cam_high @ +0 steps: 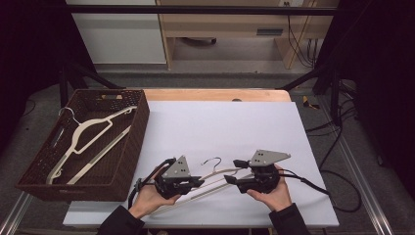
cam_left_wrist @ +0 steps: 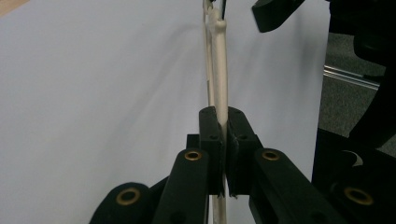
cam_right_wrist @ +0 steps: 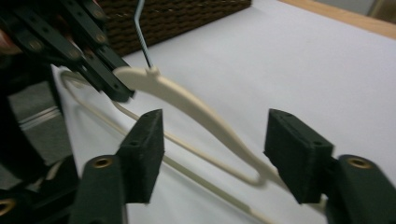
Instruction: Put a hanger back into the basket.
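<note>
Showing the moment: a cream hanger [cam_high: 215, 180] was held low over the white-covered bench [cam_high: 220, 122], between the two hands at the near edge.
Left tongs [cam_high: 198, 182]: were seen clamped on one slim arm of the hanger, the pads [cam_left_wrist: 211, 135] pressed flat against it in the left gripper view.
Right tongs [cam_right_wrist: 212, 154]: were seen standing wide, the pads clear of the hanger's other arm, which passed between them untouched.
Hanger in hand: a wire hook [cam_right_wrist: 142, 32] was carried at its neck; the thin lower bar was seen beneath the shoulders.
Handling, as judged: light, stiff and smooth-surfaced; likely to pivot or slip in a single grip; best taken on a shoulder arm near the neck, not on the thin bar or hook.
Basket [cam_high: 139, 127]: a dark woven one at the left of the bench, with another hanger [cam_high: 83, 139] laid inside.
</note>
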`<move>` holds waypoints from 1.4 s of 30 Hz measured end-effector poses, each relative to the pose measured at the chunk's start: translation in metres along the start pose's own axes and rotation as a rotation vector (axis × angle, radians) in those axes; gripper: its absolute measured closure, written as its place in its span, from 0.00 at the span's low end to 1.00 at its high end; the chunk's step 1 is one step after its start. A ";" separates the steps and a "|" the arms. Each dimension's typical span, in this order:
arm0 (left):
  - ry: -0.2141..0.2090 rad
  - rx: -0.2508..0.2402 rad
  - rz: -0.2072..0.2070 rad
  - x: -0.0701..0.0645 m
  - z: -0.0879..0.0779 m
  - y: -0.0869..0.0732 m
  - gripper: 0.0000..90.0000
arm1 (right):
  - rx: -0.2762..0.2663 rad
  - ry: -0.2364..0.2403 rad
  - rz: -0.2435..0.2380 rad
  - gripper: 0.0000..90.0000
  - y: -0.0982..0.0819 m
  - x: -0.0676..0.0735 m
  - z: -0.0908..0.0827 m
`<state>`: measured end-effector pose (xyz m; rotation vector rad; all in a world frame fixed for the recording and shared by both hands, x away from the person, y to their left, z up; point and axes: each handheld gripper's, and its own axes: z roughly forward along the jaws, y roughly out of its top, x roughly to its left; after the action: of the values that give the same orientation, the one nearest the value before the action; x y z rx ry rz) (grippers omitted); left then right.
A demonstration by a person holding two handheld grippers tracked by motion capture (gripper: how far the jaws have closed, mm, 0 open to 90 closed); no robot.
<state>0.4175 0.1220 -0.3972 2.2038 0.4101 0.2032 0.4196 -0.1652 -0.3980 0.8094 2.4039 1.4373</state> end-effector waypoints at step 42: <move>0.206 -0.247 -0.166 0.054 -0.161 0.042 0.97 | -0.097 -0.350 0.153 0.01 -0.029 -0.040 -0.056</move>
<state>0.4313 0.2353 -0.2648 1.9030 0.6440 0.3722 0.4170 -0.2403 -0.3989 1.1354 2.0351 1.3222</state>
